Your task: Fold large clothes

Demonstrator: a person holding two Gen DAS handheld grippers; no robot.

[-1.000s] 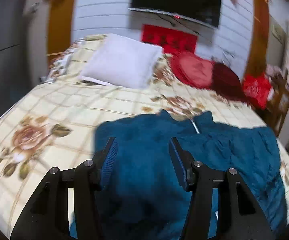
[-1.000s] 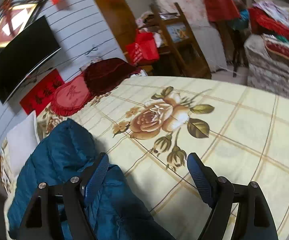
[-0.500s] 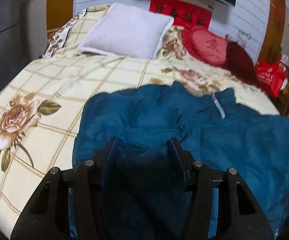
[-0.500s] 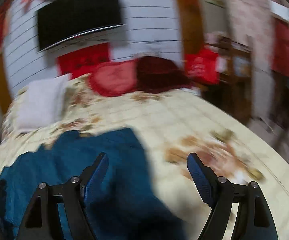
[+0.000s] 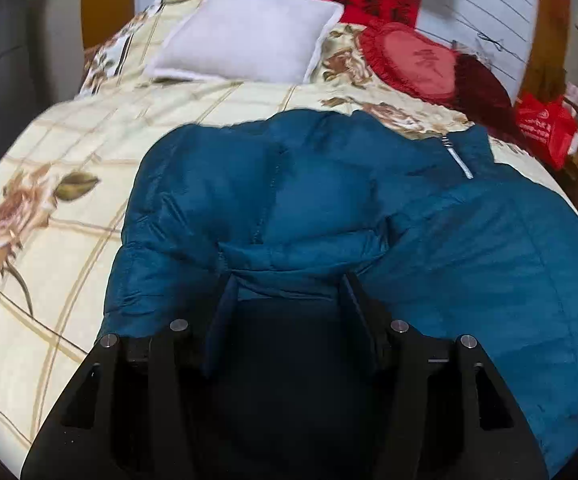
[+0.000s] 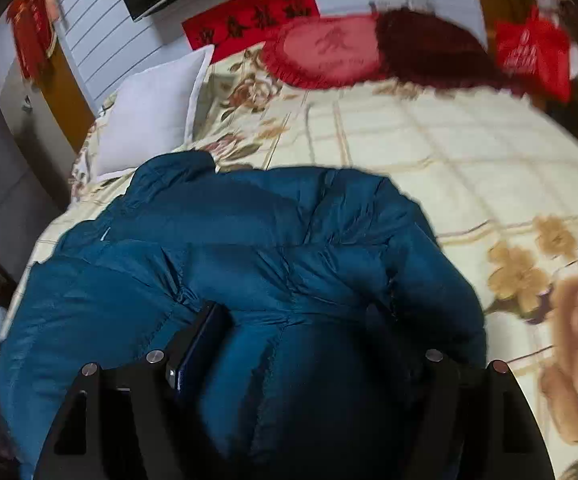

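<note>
Both claws lowered onto jacket (image 5: 329, 184) | jaws spread | floral bedspread (image 5: 49, 200)

Room around the jacket

On my left the floral bedspread (image 5: 49, 248) lay bare beside the blue jacket (image 5: 329, 184), and on my right (image 6: 469, 168) likewise; the white pillow (image 5: 245, 48) and red cushions (image 5: 417, 60) (bunched at the headboard) blocked the far end, well apart from the jacket.

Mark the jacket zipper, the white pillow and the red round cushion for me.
jacket zipper (image 5: 458, 159): left wrist view, middle of the silver teeth.
white pillow (image 5: 249, 32): left wrist view, centre of its face.
red round cushion (image 6: 329, 46): right wrist view, its centre.
</note>
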